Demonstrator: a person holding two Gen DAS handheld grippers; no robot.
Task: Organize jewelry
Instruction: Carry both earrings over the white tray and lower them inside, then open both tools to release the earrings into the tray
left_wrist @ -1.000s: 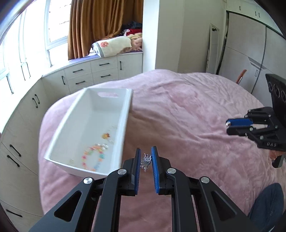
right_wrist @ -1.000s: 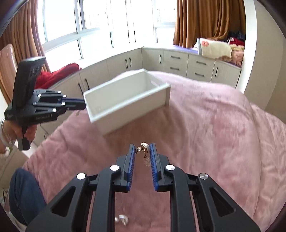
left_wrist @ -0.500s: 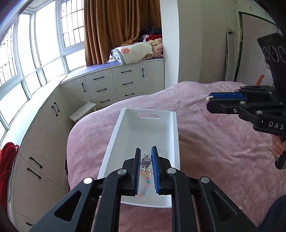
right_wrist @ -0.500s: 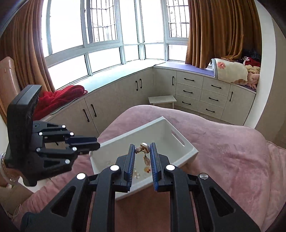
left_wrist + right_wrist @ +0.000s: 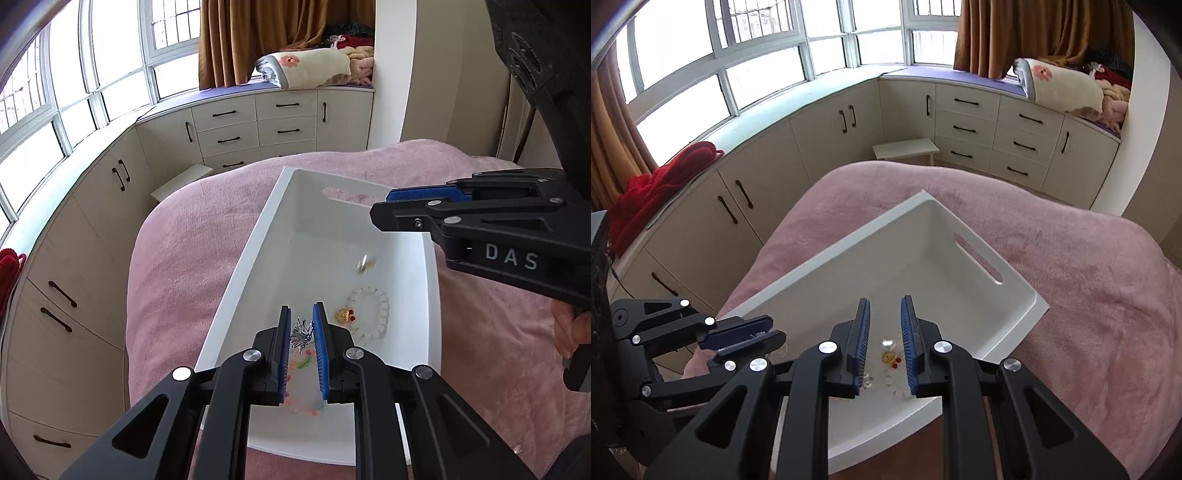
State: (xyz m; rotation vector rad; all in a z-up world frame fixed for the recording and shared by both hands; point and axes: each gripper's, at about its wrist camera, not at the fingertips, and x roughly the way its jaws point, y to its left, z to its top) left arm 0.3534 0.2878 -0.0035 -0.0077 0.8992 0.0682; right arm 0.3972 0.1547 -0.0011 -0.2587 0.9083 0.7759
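Both tongs sit over the white bin (image 5: 243, 258) on the pink bedspread (image 5: 177, 229), so anything let go lands inside, not in the plush.

Left tongs (image 5: 300, 334): nearly closed, pinching a small spiky silver piece (image 5: 301, 332) between the blue pads (image 5: 318, 332). It is held right above the near end of the bin, which looks like a drop position. Not released yet.

Right tongs (image 5: 884, 332): parted, nothing between the pads. A small blurred metallic piece (image 5: 364, 264) shows mid-bin in the left view, probably an earring. I can't tell if it's falling or lying on the floor.

In the bin: a white bead bracelet (image 5: 373, 314), a gold charm with red bits (image 5: 345, 316) beside it, and a string of coloured beads (image 5: 301, 363) under the left tongs.

Hard to make out:
- The near bin wall is cut off by both tool bodies.
- The coloured beads are mostly hidden by the left pads.
- What the silver piece is (brooch or pendant): too small to say.
- From the right view, the left tongs' pads are edge-on, so their grip is unreadable there.
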